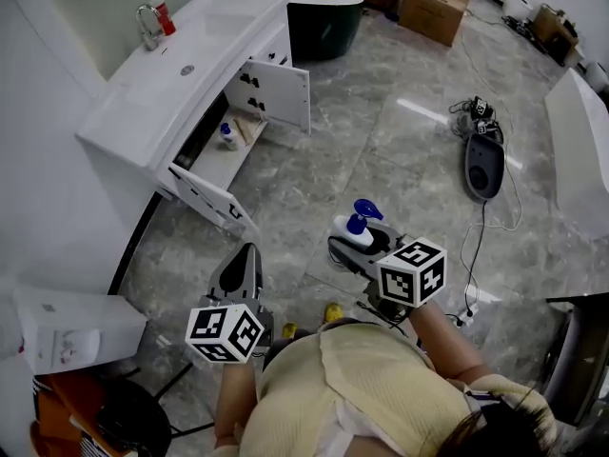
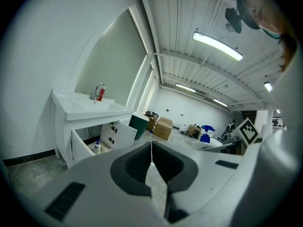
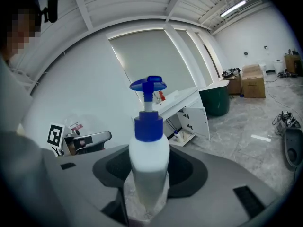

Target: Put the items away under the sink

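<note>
1. The right gripper (image 3: 149,176) has its jaws spread wide and clamped on the body of a white pump bottle (image 3: 149,155) with a blue pump head. It holds the bottle upright above the floor, well apart from the sink cabinet (image 1: 176,103) and out in front of its open side.
2. The left gripper (image 2: 151,151) has its jaws pressed together with nothing between them. It hangs nearer the sink cabinet than the right gripper does.
3. Both cabinet doors (image 1: 278,91) stand swung open.
4. A small white bottle (image 1: 227,136) with a blue cap stands on the shelf inside the sink cabinet.
5. A faucet (image 1: 147,29) sits on top of the sink cabinet, a red-topped item (image 1: 164,15) just beside it.
6. A dark green bin (image 1: 324,25) stands just beyond the sink cabinet's far end.
</note>
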{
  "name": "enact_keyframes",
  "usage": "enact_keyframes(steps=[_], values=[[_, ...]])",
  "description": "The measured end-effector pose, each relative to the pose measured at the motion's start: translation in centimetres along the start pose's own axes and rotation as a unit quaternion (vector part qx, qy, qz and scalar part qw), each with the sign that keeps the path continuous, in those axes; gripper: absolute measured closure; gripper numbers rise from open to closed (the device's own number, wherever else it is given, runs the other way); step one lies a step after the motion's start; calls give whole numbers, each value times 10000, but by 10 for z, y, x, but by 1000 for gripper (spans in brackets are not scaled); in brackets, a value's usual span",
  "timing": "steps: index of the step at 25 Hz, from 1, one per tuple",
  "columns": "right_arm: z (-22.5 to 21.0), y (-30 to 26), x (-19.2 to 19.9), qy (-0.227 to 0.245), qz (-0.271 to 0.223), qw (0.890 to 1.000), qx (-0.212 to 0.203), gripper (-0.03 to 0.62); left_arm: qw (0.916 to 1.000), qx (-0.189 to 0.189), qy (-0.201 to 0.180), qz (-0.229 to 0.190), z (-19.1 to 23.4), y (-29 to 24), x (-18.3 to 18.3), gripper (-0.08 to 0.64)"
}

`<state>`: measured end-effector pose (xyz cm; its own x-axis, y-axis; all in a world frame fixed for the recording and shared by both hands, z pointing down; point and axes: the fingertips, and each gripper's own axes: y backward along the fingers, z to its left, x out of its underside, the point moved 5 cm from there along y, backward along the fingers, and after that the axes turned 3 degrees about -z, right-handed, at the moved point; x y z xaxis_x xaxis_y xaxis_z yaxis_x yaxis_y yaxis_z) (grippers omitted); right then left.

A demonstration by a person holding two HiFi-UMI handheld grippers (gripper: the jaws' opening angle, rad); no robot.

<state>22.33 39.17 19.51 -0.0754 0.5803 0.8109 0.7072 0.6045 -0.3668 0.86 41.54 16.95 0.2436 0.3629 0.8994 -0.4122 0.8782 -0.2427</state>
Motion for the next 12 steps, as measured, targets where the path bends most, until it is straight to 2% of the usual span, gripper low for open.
enact_keyframes(steps=[9,12], values=[[-28,-5,-7,1,140,9996,-236,376,9991,-111,-406,105,-19,-13,2,522],[-33,-10,-7,-55,161,9994,-311,376,9988,-201,-423,158,-20,-12,3,522]])
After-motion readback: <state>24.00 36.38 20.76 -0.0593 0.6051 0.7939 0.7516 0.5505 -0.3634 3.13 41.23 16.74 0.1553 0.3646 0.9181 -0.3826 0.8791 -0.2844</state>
